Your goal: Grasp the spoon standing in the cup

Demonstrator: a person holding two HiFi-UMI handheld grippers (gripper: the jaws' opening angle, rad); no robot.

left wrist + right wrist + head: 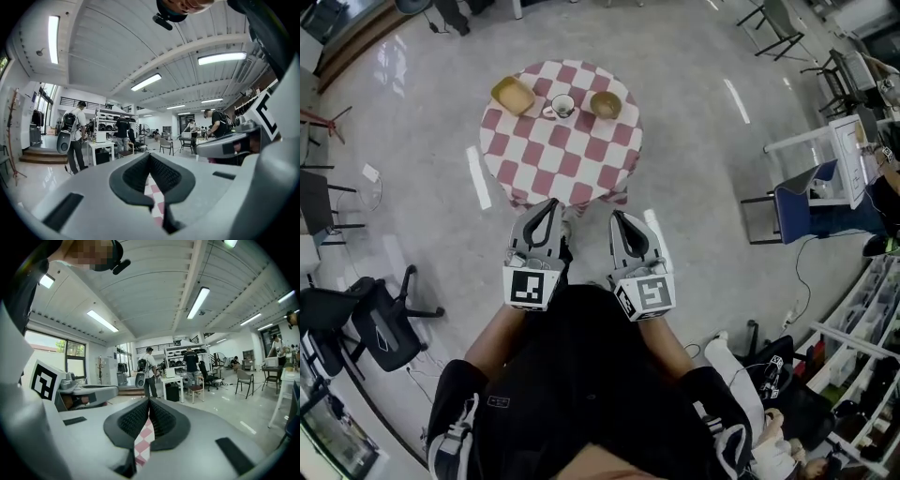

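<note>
White cup (562,107): sitting on the far part of the checked table (572,164), between a square wooden bowl (513,95) and a round bowl (606,104)
Spoon (565,101): standing inside it, too small to make out clearly
Left gripper (550,203): hovering just short of the table's near edge, jaws pressing together on nothing
Right gripper (616,217): hovering alongside, likewise closed and empty
Likely reason: the reach is not yet beginning
</note>
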